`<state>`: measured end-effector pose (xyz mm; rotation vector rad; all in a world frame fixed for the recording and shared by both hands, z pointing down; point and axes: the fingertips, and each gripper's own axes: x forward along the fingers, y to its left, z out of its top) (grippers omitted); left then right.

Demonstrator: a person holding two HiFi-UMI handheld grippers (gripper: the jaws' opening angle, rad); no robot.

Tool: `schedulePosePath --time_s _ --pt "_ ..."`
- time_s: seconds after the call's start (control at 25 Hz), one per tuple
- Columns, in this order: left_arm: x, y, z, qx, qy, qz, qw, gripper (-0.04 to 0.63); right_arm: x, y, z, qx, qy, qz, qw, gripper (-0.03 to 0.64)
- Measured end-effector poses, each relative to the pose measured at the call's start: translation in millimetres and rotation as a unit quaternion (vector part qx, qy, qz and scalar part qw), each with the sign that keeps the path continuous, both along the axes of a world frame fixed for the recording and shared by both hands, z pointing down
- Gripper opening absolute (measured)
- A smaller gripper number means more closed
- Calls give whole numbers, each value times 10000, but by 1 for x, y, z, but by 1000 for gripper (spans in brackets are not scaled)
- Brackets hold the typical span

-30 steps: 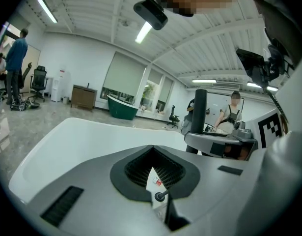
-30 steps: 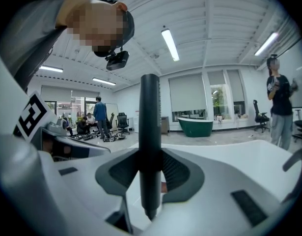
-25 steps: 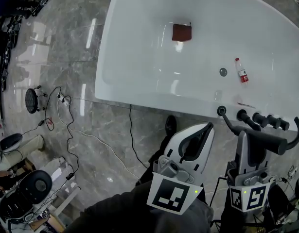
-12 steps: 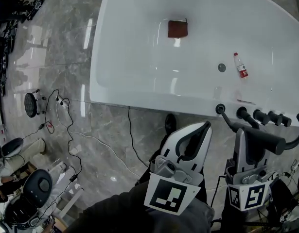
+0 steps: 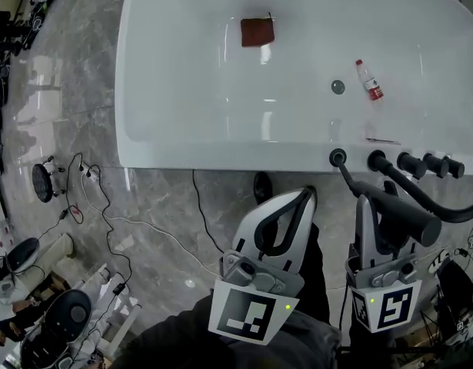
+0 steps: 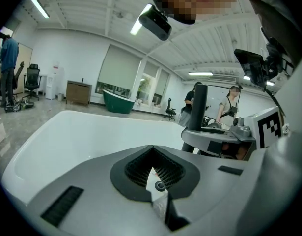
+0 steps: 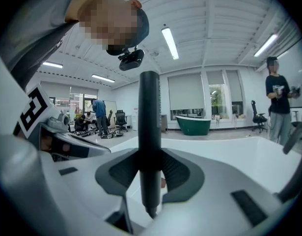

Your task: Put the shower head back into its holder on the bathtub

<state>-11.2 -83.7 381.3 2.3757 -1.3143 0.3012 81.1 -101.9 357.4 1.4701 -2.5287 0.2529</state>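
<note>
Head view has the large white bathtub point(image 5: 182, 83) filling the upper part of the frame, with its near rim running across the middle. A row of black round fittings point(image 5: 411, 164) sits on that rim at the right; which of them is the holder cannot be told. The black shower head point(image 5: 401, 215) is at the lower right of the frame, below the rim and apart from the fittings. It lies slantwise across the right gripper point(image 5: 371, 206). A black hose point(image 5: 451, 208) curves past it toward the right edge.

Right gripper view shows the fingers closed on the shower head's straight black handle, which stands upright between the dark ribbed pads.

The left gripper point(image 5: 305, 196) is at the lower middle of the head view, just beside the right one, over the grey marble floor point(image 5: 159, 198). In the left gripper view its fingers are drawn together, with only a narrow slit between the pads and nothing in it.

Inside the tub, a red-brown square object point(image 5: 257, 31) lies at the upper middle. A clear plastic bottle with a red label point(image 5: 368, 81) lies to the right, near the round drain point(image 5: 338, 87). Thin black cables point(image 5: 105, 206) trail over the floor at the left.
</note>
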Motion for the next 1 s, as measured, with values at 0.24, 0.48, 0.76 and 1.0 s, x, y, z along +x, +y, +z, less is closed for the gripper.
schedulePosePath --time_s 0.24,0.48,0.76,1.0 --pt "2 11 14 -185 -40 44 9998 5 4 4 15 10 66 119 9999 141" --pt "3 7 16 -329 1 67 9994 4 7 -3 26 28 119 260 9996 142" --pt "1 5 23 -337 44 70 9994 4 3 -8 38 4 189 247 9995 142" --pt "3 5 31 -407 19 119 9991 4 5 -13 52 -56 207 263 9994 142"
